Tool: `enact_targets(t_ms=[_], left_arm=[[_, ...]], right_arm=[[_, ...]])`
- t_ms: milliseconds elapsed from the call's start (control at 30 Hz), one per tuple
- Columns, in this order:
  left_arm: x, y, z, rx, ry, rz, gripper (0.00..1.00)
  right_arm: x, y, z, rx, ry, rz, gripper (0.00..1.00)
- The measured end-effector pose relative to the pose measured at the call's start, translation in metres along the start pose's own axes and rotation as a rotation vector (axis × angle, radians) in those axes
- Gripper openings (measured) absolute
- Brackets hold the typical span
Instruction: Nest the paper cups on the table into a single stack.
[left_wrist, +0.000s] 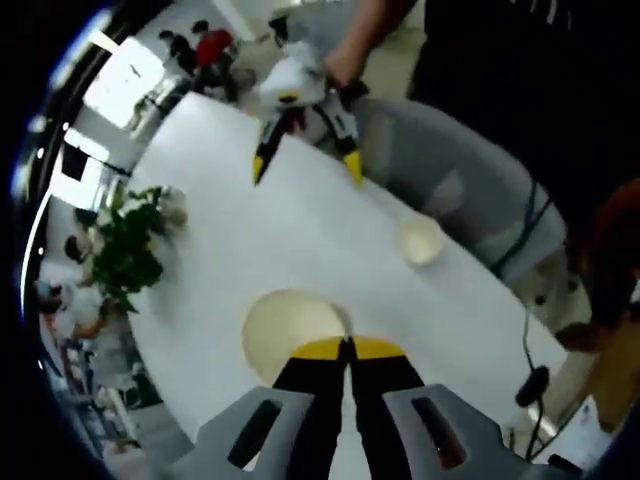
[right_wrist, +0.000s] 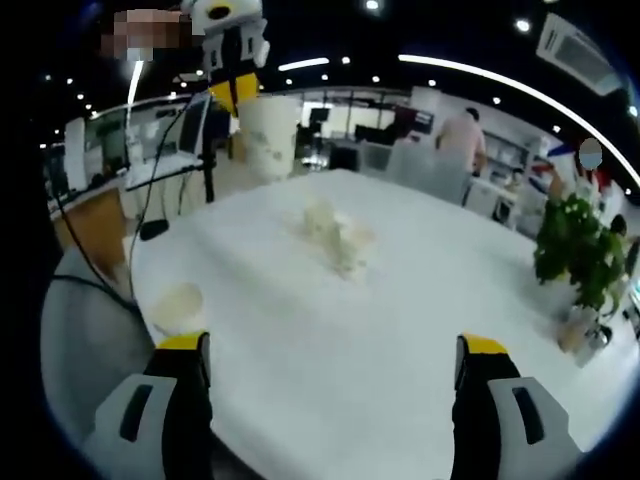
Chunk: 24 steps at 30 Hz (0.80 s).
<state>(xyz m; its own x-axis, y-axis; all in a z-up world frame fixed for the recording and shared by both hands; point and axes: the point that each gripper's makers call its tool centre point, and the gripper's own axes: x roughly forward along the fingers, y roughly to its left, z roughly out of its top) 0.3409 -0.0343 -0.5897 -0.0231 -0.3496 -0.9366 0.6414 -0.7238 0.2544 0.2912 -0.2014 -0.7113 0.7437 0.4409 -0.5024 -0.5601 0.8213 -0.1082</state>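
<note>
My left gripper (left_wrist: 346, 347) is shut on the rim of a paper cup (left_wrist: 288, 332), whose round opening I look down into. In the right gripper view that same cup (right_wrist: 270, 135) hangs upright above the white table (right_wrist: 420, 320), under the left gripper (right_wrist: 236, 92). A second paper cup (left_wrist: 420, 240) stands near the table edge, also seen low on the left as a cup (right_wrist: 178, 306). Blurred whitish cups (right_wrist: 335, 236) lie mid-table. My right gripper (right_wrist: 332, 348) is open with nothing between its jaws; it also appears over the far table as the right gripper (left_wrist: 305, 168).
A potted plant (left_wrist: 130, 245) stands near one table edge, seen also as a plant (right_wrist: 580, 250). A grey chair (left_wrist: 450, 170) sits by the near cup, and a person's arm (left_wrist: 365, 40) holds the right gripper. Cables hang off the table side.
</note>
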Motion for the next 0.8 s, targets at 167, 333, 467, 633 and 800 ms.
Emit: enact_targets(t_ms=[167,333,467,633,800], left_arm=[[-0.004,-0.007,0.014,0.026,-0.008,-0.004,0.0],[-0.004,-0.014,0.027,0.065,-0.012,-0.015,0.0],[-0.005,-0.019,0.037,0.087,-0.014,-0.023,0.0],[-0.004,-0.018,0.044,0.104,-0.025,-0.025,0.0],[-0.002,-0.024,0.052,0.113,-0.038,-0.033,0.0]], right_arm=[[0.0,0.0,-0.001,-0.001,0.004,-0.003,1.0],[0.001,0.0,-0.002,0.005,0.006,-0.005,1.0],[0.002,0.001,-0.003,0.007,0.007,-0.006,1.0],[0.003,0.002,-0.003,0.008,0.014,-0.004,1.0],[0.004,-0.001,-0.003,0.008,0.017,-0.007,1.0]])
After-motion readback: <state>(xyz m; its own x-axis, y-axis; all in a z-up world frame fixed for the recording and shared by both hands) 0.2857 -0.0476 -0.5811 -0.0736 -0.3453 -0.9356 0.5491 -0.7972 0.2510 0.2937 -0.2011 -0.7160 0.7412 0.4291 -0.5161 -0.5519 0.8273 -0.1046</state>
